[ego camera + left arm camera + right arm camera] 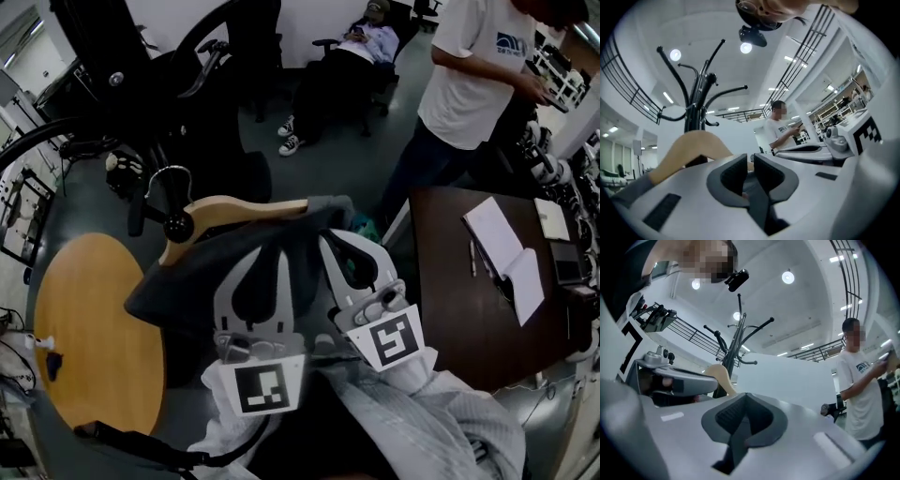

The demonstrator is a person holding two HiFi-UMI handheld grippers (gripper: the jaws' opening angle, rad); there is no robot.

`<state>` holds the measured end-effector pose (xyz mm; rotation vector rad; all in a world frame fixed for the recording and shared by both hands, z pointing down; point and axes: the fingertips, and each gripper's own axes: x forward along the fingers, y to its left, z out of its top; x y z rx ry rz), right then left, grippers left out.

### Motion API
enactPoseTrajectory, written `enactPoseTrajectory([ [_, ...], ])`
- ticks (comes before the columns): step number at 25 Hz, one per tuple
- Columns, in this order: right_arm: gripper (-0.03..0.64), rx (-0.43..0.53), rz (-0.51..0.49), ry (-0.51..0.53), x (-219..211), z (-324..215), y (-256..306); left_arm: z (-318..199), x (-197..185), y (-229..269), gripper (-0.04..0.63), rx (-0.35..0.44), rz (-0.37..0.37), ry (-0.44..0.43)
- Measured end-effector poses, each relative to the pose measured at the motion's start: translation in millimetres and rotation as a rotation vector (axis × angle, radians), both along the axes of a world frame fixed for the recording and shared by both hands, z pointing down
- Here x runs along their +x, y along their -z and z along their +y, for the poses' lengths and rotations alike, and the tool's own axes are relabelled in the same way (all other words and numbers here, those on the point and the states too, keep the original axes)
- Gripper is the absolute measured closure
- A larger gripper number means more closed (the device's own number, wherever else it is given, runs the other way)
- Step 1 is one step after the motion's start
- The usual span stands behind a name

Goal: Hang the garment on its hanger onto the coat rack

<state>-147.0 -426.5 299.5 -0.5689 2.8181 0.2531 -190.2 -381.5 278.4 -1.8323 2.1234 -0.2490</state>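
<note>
The dark grey garment [184, 279] sits on its tan wooden hanger [236, 213], well off the black coat rack [699, 96]. The left gripper [278, 247] is pinching the fabric, and the right gripper [334, 238] is clamped fully closed with nothing visible in it.

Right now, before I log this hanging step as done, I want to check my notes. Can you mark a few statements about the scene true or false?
1. The garment already hangs on the coat rack. False: the garment lies over its hanger in front of the coat rack, and the hook catches no arm.
2. The hanger is wooden with a black hook. True.
3. The right gripper's jaws stand wide apart. False: the right gripper has its jaws together.
4. A round wooden table stands at the head view's left. True.
5. Nobody else is in the room. False: a person in a white T-shirt stands by the dark table.
</note>
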Motion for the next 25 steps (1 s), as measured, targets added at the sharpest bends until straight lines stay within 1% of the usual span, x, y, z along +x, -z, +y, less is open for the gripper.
enactPoseTrajectory([
  [2, 0.615, -0.008, 0.029, -0.043, 7.6, -4.5, -3.1, -10.7, 5.1, -11.2, 0.568, -0.035, 0.049, -0.02],
  [5, 0.615, -0.04, 0.061, -0.117, 26.2, -19.8, -9.4, -30.7, 17.3, -32.1, 0.581, -0.103, 0.159, -0.062],
  [7, 0.615, -0.064, 0.094, -0.151, 35.2, -31.4, -17.7, -45.6, 27.1, -36.1, 0.586, -0.109, 0.185, -0.087],
  [10, 0.615, -0.101, 0.111, -0.17, 44.2, -41.6, -24.5, -59.1, 40.6, -36.8, 0.589, -0.103, 0.19, -0.111],
  [16, 0.615, -0.088, 0.116, -0.191, 65.1, -54.5, -27.1, -75.6, 62.2, -40.3, 0.591, -0.097, 0.198, -0.142],
  [19, 0.615, -0.091, 0.13, -0.189, 67.0, -55.1, -29.4, -77.7, 63.7, -40.0, 0.591, -0.091, 0.192, -0.14],
  [23, 0.615, -0.11, 0.126, -0.187, 66.8, -56.4, -29.0, -78.9, 59.2, -37.8, 0.591, -0.082, 0.163, -0.115],
  [25, 0.616, -0.111, 0.121, -0.185, 66.5, -58.1, -29.7, -80.7, 58.6, -39.6, 0.591, -0.086, 0.169, -0.12],
])
